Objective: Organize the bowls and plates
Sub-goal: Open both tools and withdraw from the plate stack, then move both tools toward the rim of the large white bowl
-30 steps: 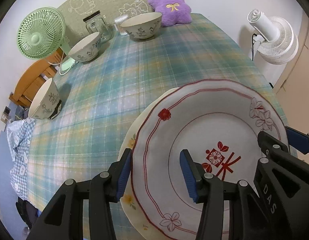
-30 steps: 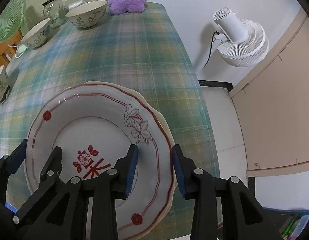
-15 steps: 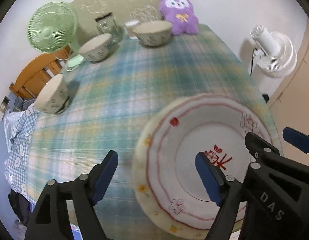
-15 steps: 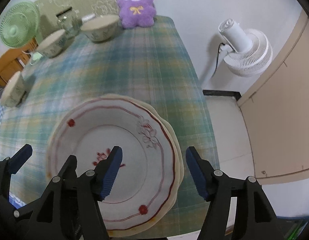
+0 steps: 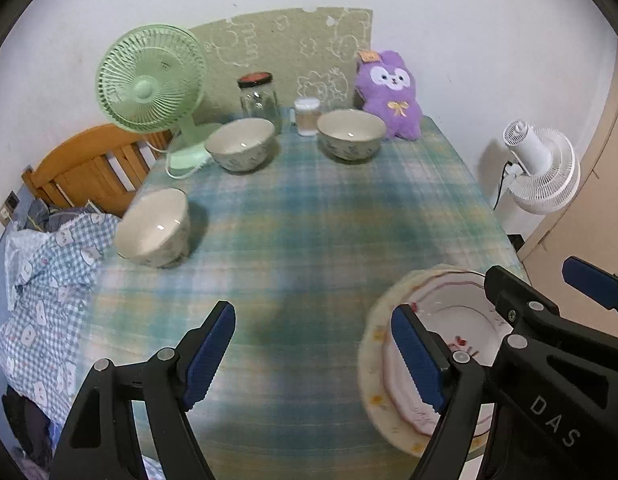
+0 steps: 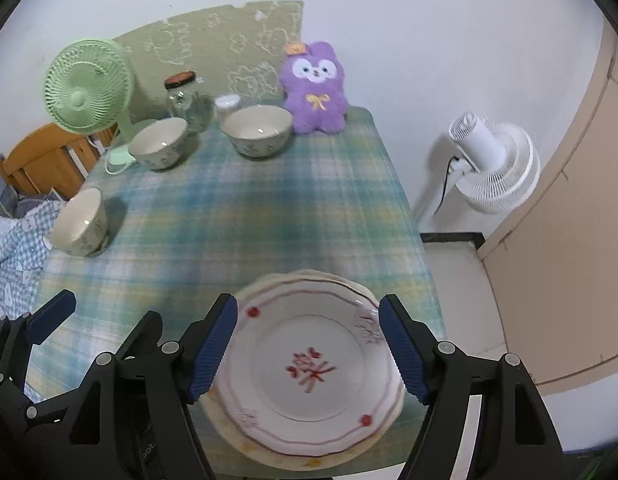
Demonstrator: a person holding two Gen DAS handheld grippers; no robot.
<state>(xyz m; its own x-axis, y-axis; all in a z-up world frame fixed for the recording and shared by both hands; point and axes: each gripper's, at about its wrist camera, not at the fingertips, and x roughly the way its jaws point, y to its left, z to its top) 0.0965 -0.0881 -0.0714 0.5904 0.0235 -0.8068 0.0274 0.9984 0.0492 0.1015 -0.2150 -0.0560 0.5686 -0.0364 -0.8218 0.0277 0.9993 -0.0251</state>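
Both the left hand-held gripper [image 5: 311, 354] and right hand-held gripper [image 6: 309, 348] had released the red-trimmed white plate [image 6: 313, 376], now stacked; both gaped empty, leaving bowls next.

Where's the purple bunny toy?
The purple toy sits at the table's far right corner against the wall, just behind the nearest bowl and right of the small white jar.

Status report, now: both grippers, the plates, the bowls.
Left gripper open, empty; right gripper open, empty. Red-patterned plate stacked on yellow-flowered plate. Three bowls apart, unstacked. Nothing in the way.
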